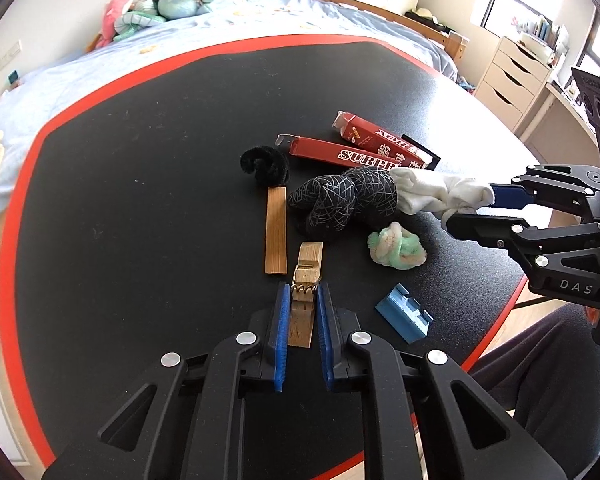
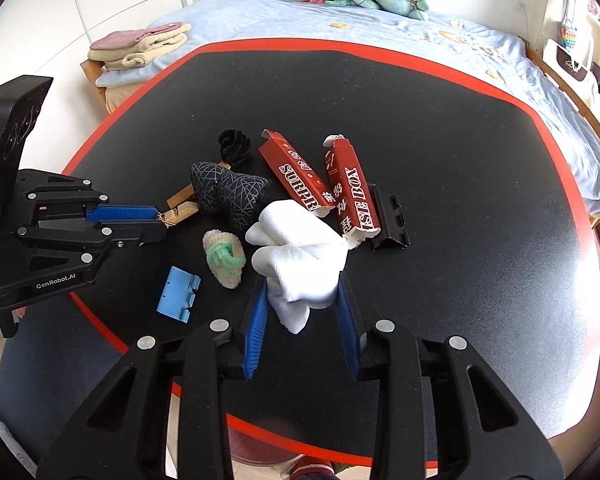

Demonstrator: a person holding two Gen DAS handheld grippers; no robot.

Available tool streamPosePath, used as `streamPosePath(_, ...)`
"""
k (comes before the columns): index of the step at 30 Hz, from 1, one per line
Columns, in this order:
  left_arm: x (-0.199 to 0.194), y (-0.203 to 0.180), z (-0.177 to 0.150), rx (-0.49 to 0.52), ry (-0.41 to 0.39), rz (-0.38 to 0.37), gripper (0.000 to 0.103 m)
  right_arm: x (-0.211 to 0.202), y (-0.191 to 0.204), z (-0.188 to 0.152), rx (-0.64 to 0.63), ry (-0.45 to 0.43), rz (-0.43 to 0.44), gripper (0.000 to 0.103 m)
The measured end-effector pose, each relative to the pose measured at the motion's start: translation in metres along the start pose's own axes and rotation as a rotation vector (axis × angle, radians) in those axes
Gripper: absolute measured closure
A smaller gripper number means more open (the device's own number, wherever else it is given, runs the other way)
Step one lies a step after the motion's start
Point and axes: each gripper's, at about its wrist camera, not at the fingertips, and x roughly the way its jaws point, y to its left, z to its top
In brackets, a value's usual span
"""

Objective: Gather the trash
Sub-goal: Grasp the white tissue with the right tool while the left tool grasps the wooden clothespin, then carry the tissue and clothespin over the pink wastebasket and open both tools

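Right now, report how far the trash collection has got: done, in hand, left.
Done: nothing visibly; no bin is in view and everything is on the black table.
In hand: the left tool grips the wooden clothespin; the right tool pinches the white sock.
Left: two red cartons, wooden strip, black fuzzy bundle, patterned dark sock, green-white bundle, blue clip, black clip.

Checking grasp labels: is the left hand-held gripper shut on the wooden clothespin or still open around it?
Shut on it. The left hand-held gripper has both blue pads pressed against the sides of the wooden clothespin.
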Motion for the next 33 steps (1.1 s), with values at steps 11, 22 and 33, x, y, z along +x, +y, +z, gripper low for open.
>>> streamPosePath(11, -0.039, -0.011, -0.010, -0.006, -0.054, -0.026, 0.090, -0.048, 0.002, -0.018, 0.055, -0.066, 0.010, 0.072)
streamPosePath(22, -0.077, -0.049, -0.034, 0.023, -0.095, -0.070, 0.090, -0.104, 0.016, -0.065, 0.096, -0.116, 0.016, 0.072)
streamPosePath(33, -0.087, -0.080, -0.070, 0.044, -0.079, -0.117, 0.090, -0.123, 0.038, -0.121, 0.113, -0.086, 0.045, 0.072)
